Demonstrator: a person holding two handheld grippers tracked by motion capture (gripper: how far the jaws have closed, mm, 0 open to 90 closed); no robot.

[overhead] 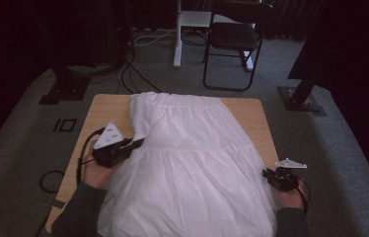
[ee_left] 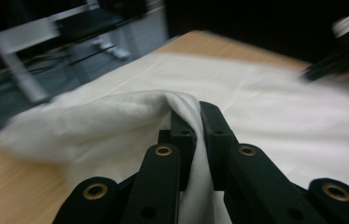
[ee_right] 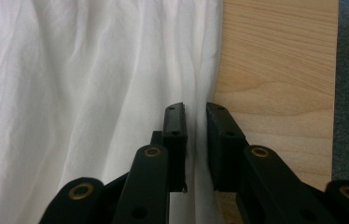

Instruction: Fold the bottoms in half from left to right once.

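A white gathered cloth (overhead: 192, 163), a skirt by its look, is lying spread over most of the wooden table (overhead: 106, 106), running from the upper middle of the high view down to the bottom edge, where it is hanging over the near side. At the left of that view, the person's left hand (overhead: 93, 173) is carrying the left gripper (overhead: 135, 143) over the cloth's left edge, and a fold of the white fabric is lifting up beside it. In the left gripper view that gripper (ee_left: 193, 114) is pinching a ridge of the cloth (ee_left: 116, 116), the black jaws closed tight on the fabric, which is rising to a peak at the tips and trailing down between them; the picture is smeared with motion. At the lower right of the high view, the right hand (overhead: 291, 197) is resting the right gripper (overhead: 267, 174) at the cloth's right edge, near the table's right side. In the right gripper view that gripper (ee_right: 196, 109) is standing with its jaws nearly together, a narrow gap between them, and the hem of the cloth (ee_right: 93, 93) is lying in that gap; whether the pads are actually pressing on it I cannot tell. Bare wood (ee_right: 275, 70) is showing to the right of the hem. A black folding chair (overhead: 234, 39) is standing on the grey carpet beyond the table.
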